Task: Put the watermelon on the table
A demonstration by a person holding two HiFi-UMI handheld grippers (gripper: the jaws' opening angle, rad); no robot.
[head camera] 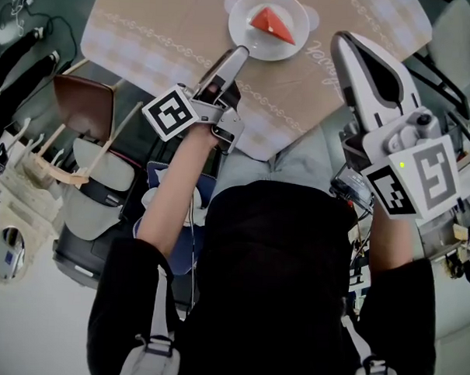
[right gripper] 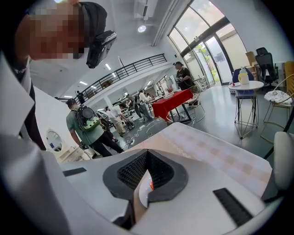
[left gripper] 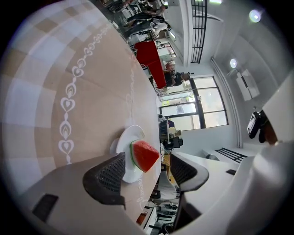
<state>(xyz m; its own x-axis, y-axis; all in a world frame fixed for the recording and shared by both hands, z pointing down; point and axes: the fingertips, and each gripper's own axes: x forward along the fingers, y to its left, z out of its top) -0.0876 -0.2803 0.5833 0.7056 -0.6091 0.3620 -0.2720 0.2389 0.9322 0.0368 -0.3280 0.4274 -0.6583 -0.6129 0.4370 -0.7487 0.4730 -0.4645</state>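
watermelon (head camera: 272,23): one wedge slice, red flesh up, green rind along one edge, lying on the white plate (head camera: 243,28). The plate sits on the table (head camera: 148,31), close to the edge nearest the person

left gripper (head camera: 238,54): tip just short of the plate on the person's side, pointed at it. Fingers are spread wide, and in its own view the slice shows in the gap beyond the pads (left gripper: 110,172) with nothing touching it, so it holds nothing

right gripper (right gripper: 147,160): well off to the right of the plate, over the table edge. Pads meet at the tips and carry nothing; only a sliver of plate shows through the slit below them

my read on handling:
- small and light, weight is no issue
- can't tell real fruit from a model. If real, the flesh is soft, wet and bruises, while the rind is the stiff part
- the wedge tapers, so a squeeze near the thin point will likely squirt it out
- best hold is across the two flat cut faces, low by the rind, with a gentle close
- the plate looks light and smooth, so a side nudge probably slides it on the cloth. Come in from above the plate, not across its rim

status guess: slice is already down on the plate, task looks about done
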